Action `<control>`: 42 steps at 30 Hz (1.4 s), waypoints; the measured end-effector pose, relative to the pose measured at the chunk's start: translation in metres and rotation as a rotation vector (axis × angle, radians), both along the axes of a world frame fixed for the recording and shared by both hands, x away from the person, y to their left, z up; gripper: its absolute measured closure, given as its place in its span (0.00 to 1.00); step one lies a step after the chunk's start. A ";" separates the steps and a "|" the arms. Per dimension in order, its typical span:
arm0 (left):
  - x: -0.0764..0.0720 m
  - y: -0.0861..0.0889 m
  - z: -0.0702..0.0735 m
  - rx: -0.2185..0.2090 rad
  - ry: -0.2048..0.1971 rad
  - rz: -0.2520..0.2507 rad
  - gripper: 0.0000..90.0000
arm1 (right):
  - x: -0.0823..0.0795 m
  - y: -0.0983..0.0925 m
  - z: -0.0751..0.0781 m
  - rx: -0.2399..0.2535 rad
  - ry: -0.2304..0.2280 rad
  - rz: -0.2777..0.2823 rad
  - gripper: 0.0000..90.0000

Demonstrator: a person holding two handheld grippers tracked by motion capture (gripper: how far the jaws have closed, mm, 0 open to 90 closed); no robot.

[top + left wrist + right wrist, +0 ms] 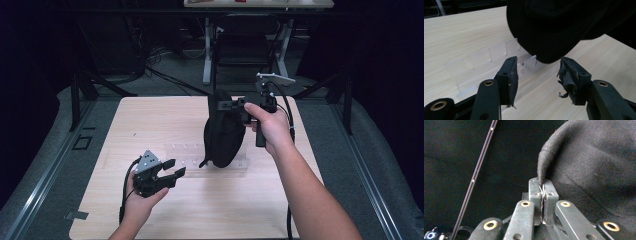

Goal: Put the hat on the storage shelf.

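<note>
At the centre of the high view, the right gripper (235,106) is clenched on the top edge of a black cloth bag (222,132), which hangs down to a clear plastic rack (187,155) on the wooden table (280,210). The left gripper (172,168) sits released at lower left of that view, jaws spread and empty, near the bag's bottom.

— What do the grabbers look like?

— Both are black. The left gripper (170,170) has a grey three-cornered plate (148,161) on top and a black cable (126,190) hanging from it. Its pads (513,80) are worn and frayed.

— And the other one?

— The right gripper (543,192) has round brass-coloured rings (525,203) in its black arms. It has a grey plate (275,77) and a black cable (289,220) too.

— Any sleeves?

— No, both forearms are bare.
</note>
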State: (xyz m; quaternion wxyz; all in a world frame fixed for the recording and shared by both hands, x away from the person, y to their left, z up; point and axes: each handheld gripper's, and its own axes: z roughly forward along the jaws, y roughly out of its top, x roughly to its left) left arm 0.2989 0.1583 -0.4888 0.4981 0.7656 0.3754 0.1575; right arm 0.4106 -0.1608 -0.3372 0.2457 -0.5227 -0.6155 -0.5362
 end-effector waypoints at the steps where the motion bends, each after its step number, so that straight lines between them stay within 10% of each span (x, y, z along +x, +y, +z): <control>1: 0.001 -0.003 0.001 -0.001 -0.002 -0.004 0.55 | 0.000 0.000 0.000 0.000 0.000 0.000 0.98; 18: 0.007 -0.046 0.010 0.050 -0.028 -0.095 0.66 | 0.001 0.010 0.000 0.000 0.000 0.003 0.98; 42: 0.006 -0.059 0.005 0.172 -0.082 -0.082 0.90 | -0.002 0.019 0.002 -0.012 -0.004 0.017 0.97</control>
